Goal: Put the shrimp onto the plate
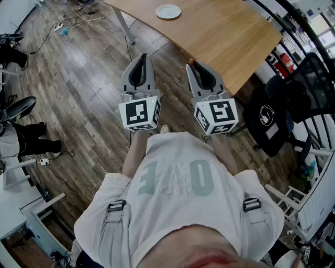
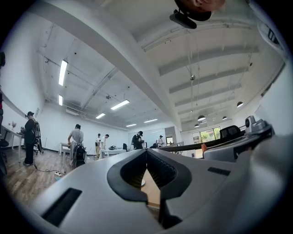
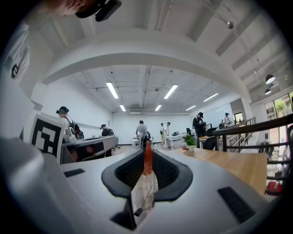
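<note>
R gripper [image 3: 147, 151] pinched the shrimp [image 3: 146, 179]; L gripper [image 2: 146, 151] pressed together, empty. Pickup looked done. Carry to plate [image 1: 168, 11], well apart, & release were left.

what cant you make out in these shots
- shrimp: body partly hidden by the right gripper jaws, right gripper view; head view shows only a tiny orange tip.
- plate: too small for detail, head view.
- table: far end cut off by head view's top edge.
</note>
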A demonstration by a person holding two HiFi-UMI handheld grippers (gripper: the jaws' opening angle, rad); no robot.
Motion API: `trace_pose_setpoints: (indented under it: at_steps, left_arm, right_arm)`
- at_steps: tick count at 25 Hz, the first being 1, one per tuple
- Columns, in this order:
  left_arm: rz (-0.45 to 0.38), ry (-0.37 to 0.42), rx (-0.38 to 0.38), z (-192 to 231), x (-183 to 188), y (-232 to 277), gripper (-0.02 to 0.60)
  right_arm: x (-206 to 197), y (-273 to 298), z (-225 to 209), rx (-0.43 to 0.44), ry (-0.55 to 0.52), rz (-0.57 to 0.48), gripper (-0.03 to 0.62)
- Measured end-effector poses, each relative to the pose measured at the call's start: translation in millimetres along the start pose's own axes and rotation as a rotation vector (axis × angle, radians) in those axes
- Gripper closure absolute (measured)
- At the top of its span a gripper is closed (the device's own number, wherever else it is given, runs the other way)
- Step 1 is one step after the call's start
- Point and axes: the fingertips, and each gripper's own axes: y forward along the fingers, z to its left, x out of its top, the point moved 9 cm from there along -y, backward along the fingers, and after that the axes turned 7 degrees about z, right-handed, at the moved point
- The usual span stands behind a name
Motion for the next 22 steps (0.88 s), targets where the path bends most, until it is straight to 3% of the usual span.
trace_pose_setpoints:
  at_steps: [11,17,22]
  left_arm:
    - [0.001,-0.008,-0.008,13,-3,-9,0.571]
    - [-0.009,-0.009,-0.012,24,0,-10,0.572]
    - [-0.021,0.024,-0.01,44,0,-22,0.571]
  right_arm:
    - [-5,5,14,-0.006,0.006,0.017,0.53]
    - [0,11,24,0.001,-0.06,0.01,0.529]
    - [-5,26,35,0.002,-0.05,0.027,0.53]
